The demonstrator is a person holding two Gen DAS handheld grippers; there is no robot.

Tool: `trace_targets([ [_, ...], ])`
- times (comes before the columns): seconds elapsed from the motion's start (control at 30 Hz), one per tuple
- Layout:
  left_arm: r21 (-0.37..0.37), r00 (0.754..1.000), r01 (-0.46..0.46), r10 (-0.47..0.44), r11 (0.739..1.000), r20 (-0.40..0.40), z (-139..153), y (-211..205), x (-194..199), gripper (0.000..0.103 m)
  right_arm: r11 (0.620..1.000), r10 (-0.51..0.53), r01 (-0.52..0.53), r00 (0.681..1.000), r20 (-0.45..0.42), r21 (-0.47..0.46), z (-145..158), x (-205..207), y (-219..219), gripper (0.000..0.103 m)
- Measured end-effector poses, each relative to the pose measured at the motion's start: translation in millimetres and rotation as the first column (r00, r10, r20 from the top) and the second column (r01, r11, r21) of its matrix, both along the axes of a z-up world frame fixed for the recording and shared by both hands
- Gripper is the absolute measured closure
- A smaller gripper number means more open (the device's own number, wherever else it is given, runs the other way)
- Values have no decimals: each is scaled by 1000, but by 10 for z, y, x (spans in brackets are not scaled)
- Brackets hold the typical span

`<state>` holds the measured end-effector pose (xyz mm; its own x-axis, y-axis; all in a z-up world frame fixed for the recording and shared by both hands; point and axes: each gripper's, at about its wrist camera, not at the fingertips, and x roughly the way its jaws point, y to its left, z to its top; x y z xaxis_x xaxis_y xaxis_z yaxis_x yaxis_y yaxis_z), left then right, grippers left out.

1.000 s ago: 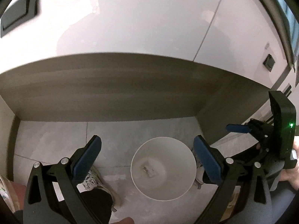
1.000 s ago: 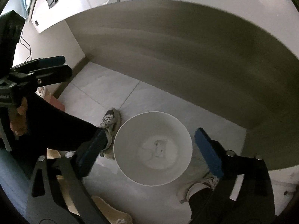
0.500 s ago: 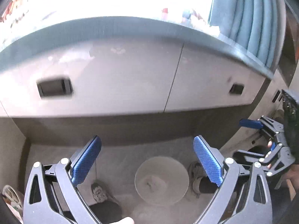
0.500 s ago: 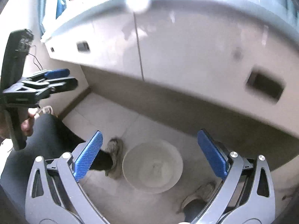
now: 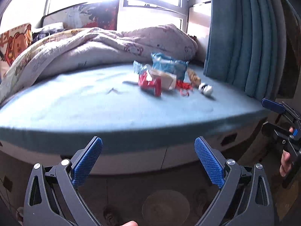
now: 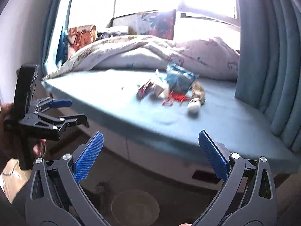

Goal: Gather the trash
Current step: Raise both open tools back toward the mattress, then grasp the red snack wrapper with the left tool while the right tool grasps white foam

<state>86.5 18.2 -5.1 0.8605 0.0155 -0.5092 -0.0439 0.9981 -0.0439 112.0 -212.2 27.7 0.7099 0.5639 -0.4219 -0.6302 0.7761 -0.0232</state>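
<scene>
Both tongs are spread wide with nothing between their blue pads: the left tongs [image 5: 148,162] and the right tongs [image 6: 150,158] hover level with the edge of the bed [image 5: 79,105], short of the mattress, while the white bin [image 6: 135,207] sits on the floor directly beneath them. The trash pile [image 5: 161,79] lies ahead and above the pads on the blue sheet, toward the far right part of the bed near the curtain [image 5: 244,43] — a blue crinkled bag [image 5: 169,66] at the back, a red wrapper [image 5: 150,85] in front of it, and a small white crumpled piece [image 5: 206,89] off to the right. The pile's long axis runs roughly side to side across both views. From the left camera it sits slightly right of centre; from the right camera it sits close to centre, so the right tongs look a little better lined up — though both are well apart from it. The next reach likely goes forward and up over the mattress edge.
</scene>
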Motion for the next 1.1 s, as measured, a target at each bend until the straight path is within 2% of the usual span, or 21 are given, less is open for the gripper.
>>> trace_targets([
  [0.2,49,1000,3,-3,999,-10,87,-22,312,6,999,-42,43,999,8,-13,160,336,62,5],
  [0.43,53,998,2,1,999,-63,14,-8,1048,6,997,-79,80,995,-58,0,45,895,78,5],
  [0.57,28,996,5,-2,1000,-91,-34,15,1428,27,996,-91,90,992,-87,-23,-64,1173,138,5],
  [0.73,12,990,-19,21,1000,-138,-113,63,1809,35,993,-113,108,985,-131,-50,-166,1527,199,5],
  [0.8,-20,982,-4,0,1000,-188,-147,79,1905,47,993,-111,106,984,-142,-46,-183,1612,213,5],
  [0.87,-15,980,-1,-2,1000,-198,-154,74,1921,50,993,-109,103,983,-147,-49,-196,1676,237,5],
  [1.0,-22,979,-4,-1,1000,-203,-157,107,1930,74,993,-109,102,982,-153,-53,-230,1755,290,5],
  [1.1,-48,982,-7,-2,999,-190,-153,165,1897,80,993,-112,105,981,-157,-55,-242,1760,312,5],
])
